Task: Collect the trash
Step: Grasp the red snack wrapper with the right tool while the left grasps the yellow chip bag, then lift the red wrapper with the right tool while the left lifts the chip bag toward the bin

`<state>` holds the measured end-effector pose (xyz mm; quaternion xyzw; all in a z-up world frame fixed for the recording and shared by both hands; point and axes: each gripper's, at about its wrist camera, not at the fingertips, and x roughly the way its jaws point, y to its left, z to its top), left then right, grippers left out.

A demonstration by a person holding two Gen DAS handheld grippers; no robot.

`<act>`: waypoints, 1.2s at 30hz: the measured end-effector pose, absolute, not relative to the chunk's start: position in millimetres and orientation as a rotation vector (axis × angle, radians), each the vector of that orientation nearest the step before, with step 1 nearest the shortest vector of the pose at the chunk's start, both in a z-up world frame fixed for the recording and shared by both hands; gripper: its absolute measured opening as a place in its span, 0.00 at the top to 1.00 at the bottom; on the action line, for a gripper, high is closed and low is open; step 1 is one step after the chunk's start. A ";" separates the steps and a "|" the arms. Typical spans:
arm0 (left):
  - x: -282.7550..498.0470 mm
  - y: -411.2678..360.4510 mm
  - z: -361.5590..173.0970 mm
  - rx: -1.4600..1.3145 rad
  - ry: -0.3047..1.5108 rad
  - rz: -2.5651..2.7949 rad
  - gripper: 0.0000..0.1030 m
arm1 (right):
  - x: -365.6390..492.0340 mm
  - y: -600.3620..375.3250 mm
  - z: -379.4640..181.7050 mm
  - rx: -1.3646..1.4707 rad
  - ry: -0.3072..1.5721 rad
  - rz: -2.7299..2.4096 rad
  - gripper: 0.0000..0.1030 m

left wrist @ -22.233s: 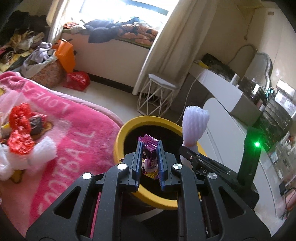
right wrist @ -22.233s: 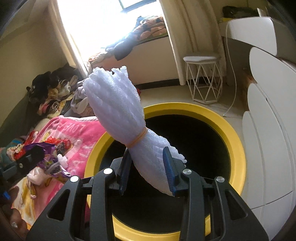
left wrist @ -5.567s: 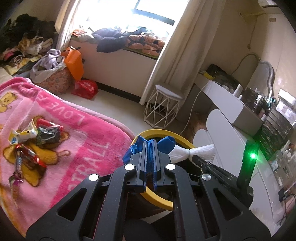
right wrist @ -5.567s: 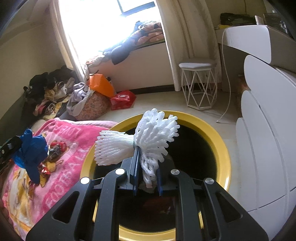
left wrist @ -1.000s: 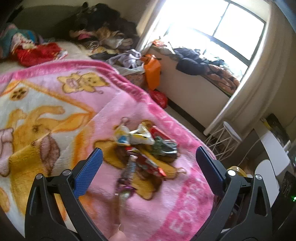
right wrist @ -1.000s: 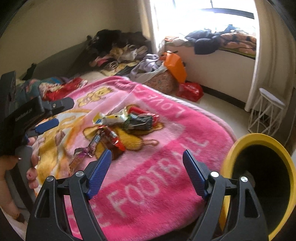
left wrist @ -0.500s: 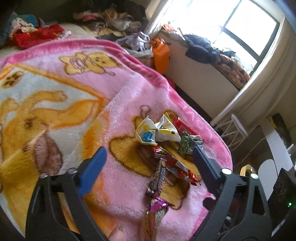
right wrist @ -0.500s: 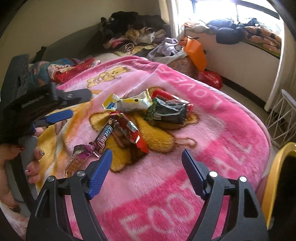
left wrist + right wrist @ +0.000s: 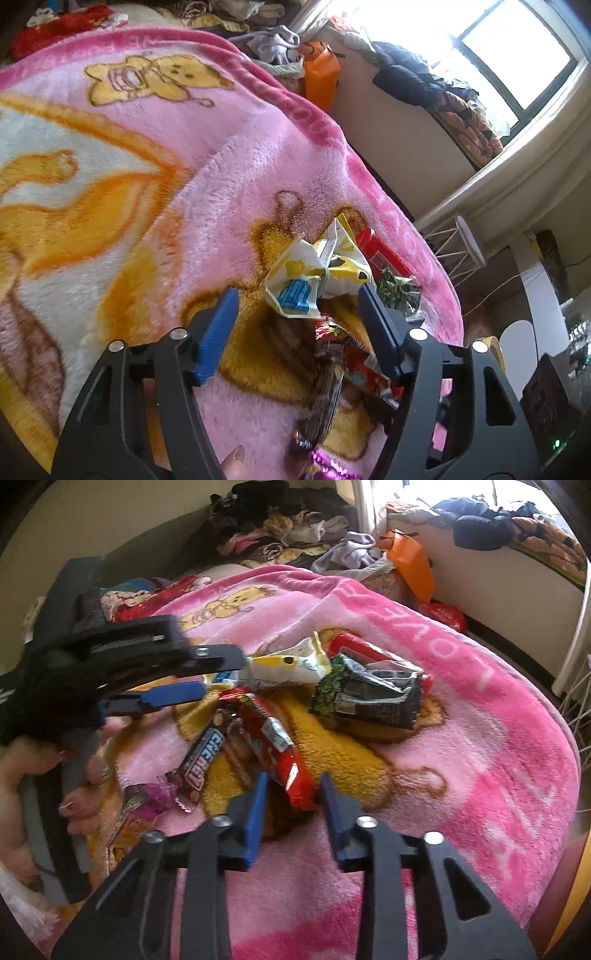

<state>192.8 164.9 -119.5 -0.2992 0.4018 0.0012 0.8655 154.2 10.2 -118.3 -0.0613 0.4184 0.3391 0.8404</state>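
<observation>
Several wrappers lie in a pile on the pink blanket (image 9: pixel 480 716). My left gripper (image 9: pixel 297 295) is open around a crumpled yellow and white wrapper (image 9: pixel 314 273), also seen in the right wrist view (image 9: pixel 284 668). My right gripper (image 9: pixel 291 790) is open, its jaws on either side of the near end of a red wrapper (image 9: pixel 275 746). Beside it lie a dark energy bar wrapper (image 9: pixel 201 760), a purple wrapper (image 9: pixel 147 797) and a green-black packet (image 9: pixel 369 696). The left gripper shows in the right wrist view (image 9: pixel 221 675).
A sliver of the yellow bin rim (image 9: pixel 576 897) shows at the right edge. Clothes (image 9: pixel 280 524) are piled at the head of the bed. An orange bag (image 9: pixel 412 568), a red bag (image 9: pixel 445 616) and a white wire stool (image 9: pixel 458 243) stand beyond the blanket.
Both grippers have moved down and in towards the wrapper pile. The left jaws now bracket the yellow and white wrapper, the right jaws have narrowed around the red wrapper's end.
</observation>
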 end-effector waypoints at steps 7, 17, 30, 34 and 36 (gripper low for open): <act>204.5 160.9 -128.8 -0.631 0.862 -0.021 0.61 | 136.6 1.5 -114.0 -0.106 0.874 0.747 0.86; 190.8 157.0 -114.4 -0.602 0.820 0.002 0.74 | 122.7 -25.2 -111.0 -0.049 0.879 0.703 0.87; 141.2 140.8 -72.2 -0.552 0.694 -0.011 0.76 | 113.2 -59.2 -107.5 0.014 0.867 0.621 0.88; 134.5 131.8 -62.5 -0.532 0.678 -0.012 0.76 | 108.8 -71.5 -102.8 0.031 0.858 0.604 0.88; 129.8 128.4 -58.7 -0.530 0.669 -0.020 0.76 | 106.8 -75.4 -101.2 0.034 0.853 0.599 0.88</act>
